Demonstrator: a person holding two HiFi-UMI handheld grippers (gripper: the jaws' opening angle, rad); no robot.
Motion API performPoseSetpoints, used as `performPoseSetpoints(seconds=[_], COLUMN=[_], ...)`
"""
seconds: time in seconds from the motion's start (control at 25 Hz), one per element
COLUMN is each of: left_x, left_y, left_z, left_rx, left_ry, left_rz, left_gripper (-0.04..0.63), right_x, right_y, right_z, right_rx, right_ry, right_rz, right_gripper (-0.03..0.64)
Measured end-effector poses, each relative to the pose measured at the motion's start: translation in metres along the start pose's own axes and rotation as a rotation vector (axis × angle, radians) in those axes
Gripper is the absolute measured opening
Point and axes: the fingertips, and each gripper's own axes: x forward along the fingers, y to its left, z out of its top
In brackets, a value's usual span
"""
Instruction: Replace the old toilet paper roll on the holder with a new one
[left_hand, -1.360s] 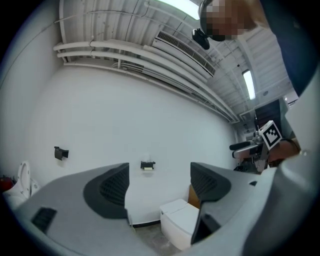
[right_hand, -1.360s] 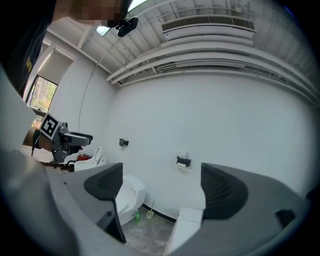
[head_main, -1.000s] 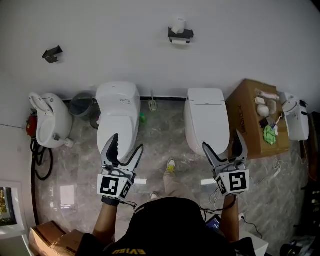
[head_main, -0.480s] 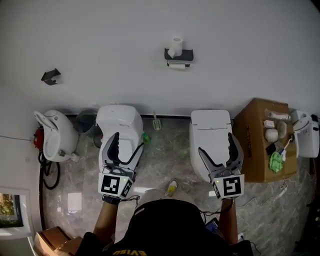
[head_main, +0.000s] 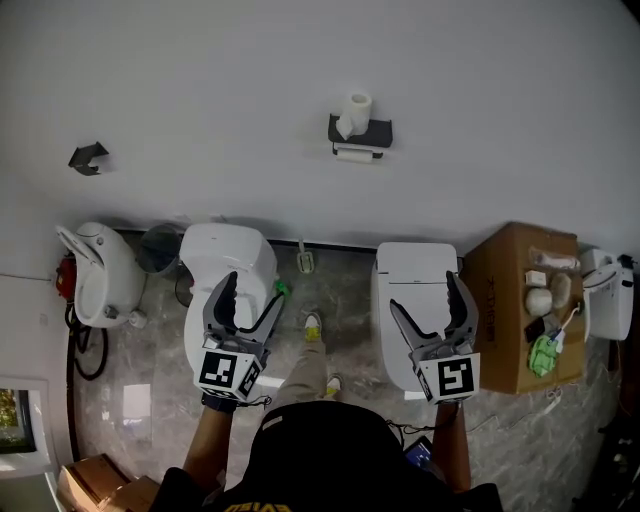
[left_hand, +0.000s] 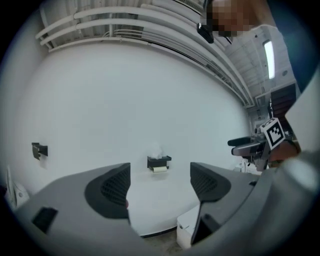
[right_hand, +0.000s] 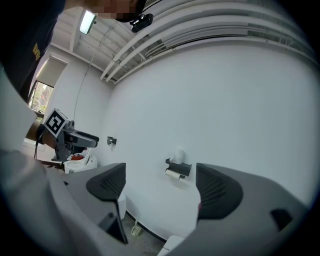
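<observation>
White wall (head_main: 200, 80) fills the upper head view, and a black holder (head_main: 360, 131) is mounted on it. A thin old roll (head_main: 352, 154) hangs under its shelf and a new roll (head_main: 356, 108) stands upright on top. Below, two white toilets (head_main: 225, 262) stand on a grey marble floor (head_main: 335, 290). The left gripper (head_main: 256, 285) is held level with its jaws spread wide and empty. The right gripper (head_main: 424, 290) also stands wide and empty, though its jaws have just been closing slightly. Both are well apart from the holder, which shows small and distant between each pair of jaws.
</observation>
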Motion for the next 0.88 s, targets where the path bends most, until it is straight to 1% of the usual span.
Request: performPoseSetpoints(seconds=[0.04, 0.16, 0.24, 0.32, 0.4, 0.48, 0.6, 0.72, 0.8, 0.88], left_x=[0.008, 0.037, 0.058, 0.082, 0.104, 0.125, 0.153, 0.174, 0.189, 0.2], left_y=[0.006, 0.024, 0.033, 0.043, 0.056, 0.07, 0.087, 0.101, 0.106, 0.108], left_z=[-0.001, -0.006, -0.006, 0.002, 0.01, 0.012, 0.008, -0.001, 0.0, 0.002], left_rx=[-0.009, 0.009, 0.0, -0.005, -0.004, -0.02, -0.039, -0.077, -0.096, -0.085], left_ry=[-0.005, -0.004, 0.004, -0.024, -0.048, -0.067, -0.092, -0.085, -0.088, -0.099], left_rz=[-0.002, -0.01, -0.02, -0.031, -0.04, -0.053, -0.074, -0.089, -0.106, -0.121], left_gripper=[0.382, 0.382, 0.382, 0.382, 0.368, 0.35, 0.345, 0.345, 0.345, 0.345], right_x=[0.009, 0.039, 0.06, 0.082, 0.104, 0.128, 0.168, 0.2, 0.22, 0.239], right_y=[-0.002, -0.009, -0.019, -0.031, -0.04, -0.045, -0.041, -0.033, -0.034, -0.037], right_z=[-0.002, -0.004, 0.001, 0.005, 0.004, -0.003, -0.016, -0.026, -0.027, -0.03], right_rx=[-0.003, -0.017, -0.043, -0.135, -0.276, -0.398, -0.535, -0.611, -0.62, -0.631], right_ry=[0.01, 0.05, 0.024, 0.028, 0.084, 0.151, 0.217, 0.253, 0.252, 0.248], right_rz=[-0.001, -0.012, -0.029, -0.052, -0.077, -0.095, -0.086, -0.06, -0.046, -0.04], right_gripper=[0.443, 0.442, 0.442, 0.443, 0.442, 0.433, 0.433, 0.433, 0.433, 0.433])
